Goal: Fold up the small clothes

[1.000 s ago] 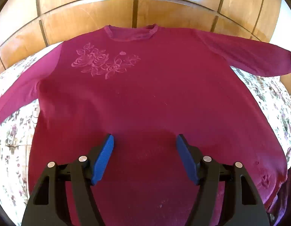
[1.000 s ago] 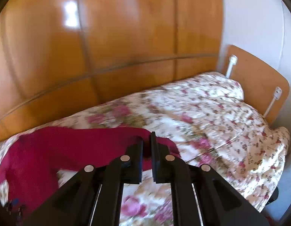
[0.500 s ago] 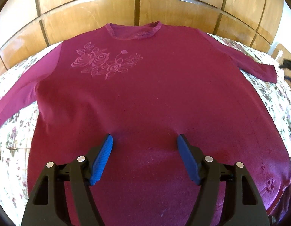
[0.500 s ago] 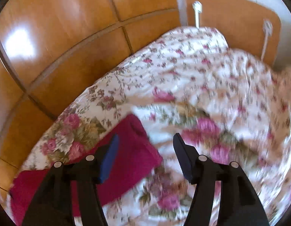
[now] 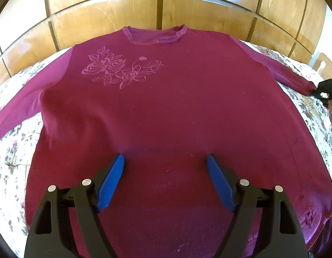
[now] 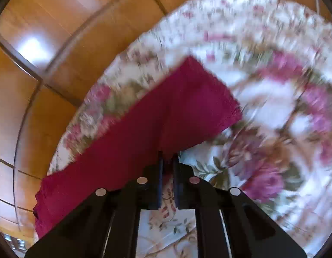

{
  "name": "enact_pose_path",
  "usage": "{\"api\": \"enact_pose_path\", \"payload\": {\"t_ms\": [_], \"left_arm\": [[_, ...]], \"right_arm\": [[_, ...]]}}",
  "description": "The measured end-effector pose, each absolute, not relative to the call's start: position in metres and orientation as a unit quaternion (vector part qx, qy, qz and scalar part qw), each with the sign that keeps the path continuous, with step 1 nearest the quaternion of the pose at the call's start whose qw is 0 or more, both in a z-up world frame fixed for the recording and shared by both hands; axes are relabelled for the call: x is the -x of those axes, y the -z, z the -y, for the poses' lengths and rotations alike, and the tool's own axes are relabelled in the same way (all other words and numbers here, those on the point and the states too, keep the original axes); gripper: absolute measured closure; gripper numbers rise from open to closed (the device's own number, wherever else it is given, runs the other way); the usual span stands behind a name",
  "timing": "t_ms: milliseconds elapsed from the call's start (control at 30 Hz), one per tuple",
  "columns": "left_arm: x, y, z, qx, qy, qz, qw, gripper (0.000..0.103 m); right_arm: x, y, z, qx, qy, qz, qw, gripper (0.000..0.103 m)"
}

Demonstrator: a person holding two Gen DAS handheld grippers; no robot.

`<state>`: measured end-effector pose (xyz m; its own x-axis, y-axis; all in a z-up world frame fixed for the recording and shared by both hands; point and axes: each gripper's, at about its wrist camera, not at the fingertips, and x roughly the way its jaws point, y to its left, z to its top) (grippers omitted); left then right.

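From my left wrist camera I see the maroon long-sleeved top [image 5: 166,111] spread flat, front up, on the floral bedspread [image 5: 11,150]; its neckline [image 5: 155,35] lies at the far side, close to the wooden panelled wall [image 5: 122,10]; a tone-on-tone rose print [image 5: 120,69] sits on the chest, toward the left of the view. My left gripper [image 5: 165,163] hovers over the lower middle of the top with its jaws spread wide; the blue pads [image 5: 111,182] hold nothing, and I cannot tell whether their tips touch the cloth. The top's left sleeve [image 5: 17,111] runs out to the left edge of the view; the right sleeve [image 5: 284,73] runs out to the right, and at its cuff I see my right gripper as a small dark shape [image 5: 326,87].

From my right wrist camera the view is smeared with motion blur; the right gripper [image 6: 167,161] has its jaws drawn almost together, with the near edge of the sleeve [image 6: 166,116] nipped between the tips; the cuff end [image 6: 215,90] reaches out beyond the fingers over the bedspread [image 6: 273,129]; the rest of the sleeve trails back toward the lower left. The wall [image 6: 58,43] fills the upper left of this view.
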<state>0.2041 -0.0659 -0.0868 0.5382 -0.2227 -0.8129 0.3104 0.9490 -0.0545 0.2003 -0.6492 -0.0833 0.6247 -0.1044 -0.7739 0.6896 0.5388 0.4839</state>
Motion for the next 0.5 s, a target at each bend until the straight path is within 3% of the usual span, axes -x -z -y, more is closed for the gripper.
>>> {"api": "enact_pose_path", "payload": {"t_ms": [133, 267, 333, 367, 400, 500], "left_arm": [[-0.204, 0.089, 0.063, -0.043, 0.159, -0.457, 0.874, 0.024], [-0.204, 0.088, 0.061, -0.043, 0.164, -0.461, 0.871, 0.022], [-0.199, 0.081, 0.054, -0.030, 0.171, -0.463, 0.869, 0.022], [-0.194, 0.077, 0.047, -0.022, 0.169, -0.461, 0.871, 0.022], [-0.190, 0.075, 0.041, -0.015, 0.166, -0.460, 0.872, 0.022], [-0.175, 0.065, 0.008, 0.014, 0.140, -0.453, 0.880, 0.022]], "right_arm": [[-0.177, 0.051, 0.642, -0.356, 0.287, -0.344, 0.820, 0.097], [-0.188, 0.078, 0.643, -0.333, 0.307, -0.404, 0.795, 0.096], [-0.191, 0.087, 0.639, -0.335, 0.306, -0.414, 0.789, 0.084], [-0.187, 0.086, 0.636, -0.335, 0.306, -0.412, 0.790, 0.062], [-0.183, 0.084, 0.631, -0.337, 0.300, -0.408, 0.794, 0.051], [-0.174, 0.067, 0.596, -0.299, 0.266, -0.417, 0.816, 0.049]]}}
